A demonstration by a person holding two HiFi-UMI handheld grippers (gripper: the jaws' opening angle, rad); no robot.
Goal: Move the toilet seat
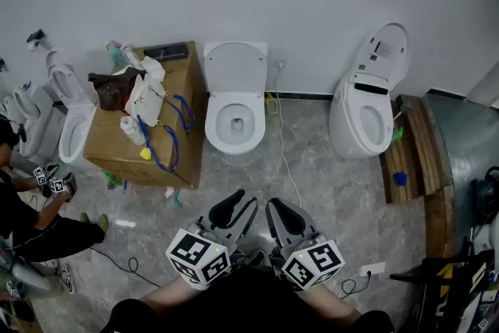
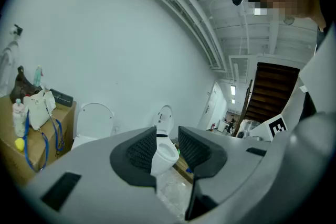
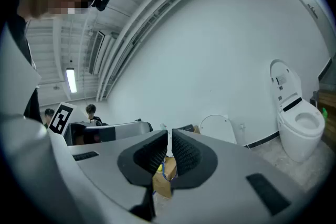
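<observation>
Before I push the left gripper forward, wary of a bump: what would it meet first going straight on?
Likely the rightmost white toilet, lid raised, seen between the left gripper's open jaws; only grey floor seems to lie before it.
</observation>
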